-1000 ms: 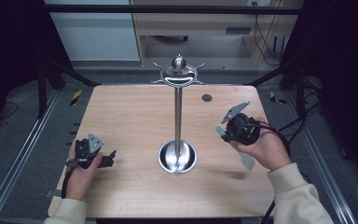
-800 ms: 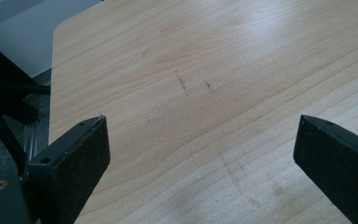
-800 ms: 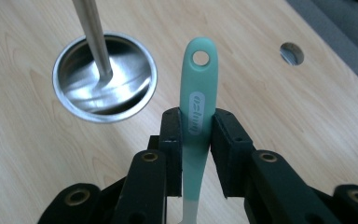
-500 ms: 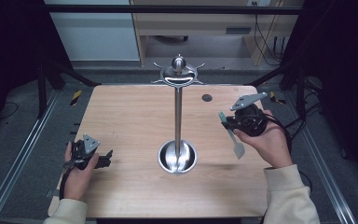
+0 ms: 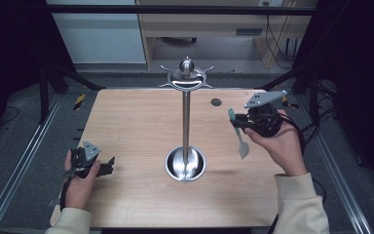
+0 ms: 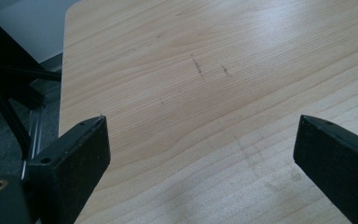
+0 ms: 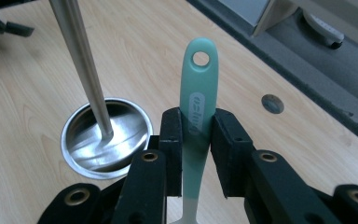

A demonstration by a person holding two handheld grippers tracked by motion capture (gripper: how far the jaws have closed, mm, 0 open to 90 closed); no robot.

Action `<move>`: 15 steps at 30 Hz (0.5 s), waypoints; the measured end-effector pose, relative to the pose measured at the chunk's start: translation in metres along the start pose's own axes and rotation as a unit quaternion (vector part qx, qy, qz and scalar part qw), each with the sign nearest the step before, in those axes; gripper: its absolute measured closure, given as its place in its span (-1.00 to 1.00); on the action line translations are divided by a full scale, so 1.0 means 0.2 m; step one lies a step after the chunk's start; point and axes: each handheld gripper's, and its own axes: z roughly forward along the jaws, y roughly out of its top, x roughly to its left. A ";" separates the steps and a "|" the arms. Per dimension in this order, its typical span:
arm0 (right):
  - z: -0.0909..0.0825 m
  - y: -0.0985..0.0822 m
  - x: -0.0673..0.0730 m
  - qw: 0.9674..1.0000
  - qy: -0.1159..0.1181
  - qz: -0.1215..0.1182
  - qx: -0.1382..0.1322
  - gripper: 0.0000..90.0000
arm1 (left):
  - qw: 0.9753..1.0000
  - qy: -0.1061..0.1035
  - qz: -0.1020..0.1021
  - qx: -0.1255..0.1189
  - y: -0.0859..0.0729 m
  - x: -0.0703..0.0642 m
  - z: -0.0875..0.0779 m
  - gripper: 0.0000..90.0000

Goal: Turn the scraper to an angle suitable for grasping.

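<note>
A utensil with a teal handle (image 7: 197, 93) and a pale blade (image 5: 243, 147) is clamped in my right gripper (image 7: 196, 122), which is shut on the handle's middle. The handle's hole end sticks out past the jaws. In the high view my right gripper (image 5: 234, 122) is held above the table's right side, with the blade hanging down. A metal stand (image 5: 186, 122) rises from a round dish base (image 5: 185, 165) to a ring of hooks (image 5: 186, 74). My left gripper (image 5: 108, 166) rests low at the table's front left, open, with bare wood between its jaws (image 6: 200, 126).
The wooden table (image 5: 136, 122) has a small dark hole (image 5: 216, 102) near its far right edge. The stand's pole (image 7: 81, 60) and base (image 7: 106, 137) lie to the left of the utensil in the right gripper view. Metal rails run along both sides of the table.
My right gripper has risen and moved toward the far right with the utensil, whose blade now hangs down. The left gripper has shifted slightly left.
</note>
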 end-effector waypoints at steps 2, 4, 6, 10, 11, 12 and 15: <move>-0.01 0.01 -0.01 1.000 0.000 0.001 -0.005 0.66 | 1.000 0.000 -0.001 0.000 0.00 0.00 0.00 -0.92; -0.03 0.05 -0.01 1.000 0.003 0.006 -0.021 0.66 | 1.000 0.000 -0.002 0.001 0.00 0.00 0.00 -0.92; -0.04 0.07 -0.01 0.999 0.008 0.007 -0.033 0.66 | 1.000 0.000 -0.003 0.000 0.00 0.00 0.00 -0.92; -0.05 0.09 0.00 0.999 0.010 0.005 -0.044 0.66 | 1.000 0.000 -0.003 0.001 0.00 0.00 0.00 -0.92; -0.06 0.09 0.00 0.999 0.010 0.005 -0.046 0.66 | 1.000 0.000 -0.002 0.001 0.00 0.00 0.00 -0.92; -0.06 0.08 0.00 0.999 0.011 0.005 -0.048 0.66 | 1.000 0.000 -0.004 0.001 0.00 0.00 0.01 -0.92; -0.08 0.07 0.00 0.998 0.012 0.010 -0.054 0.66 | 1.000 0.000 -0.004 -0.001 0.00 0.00 0.00 -0.92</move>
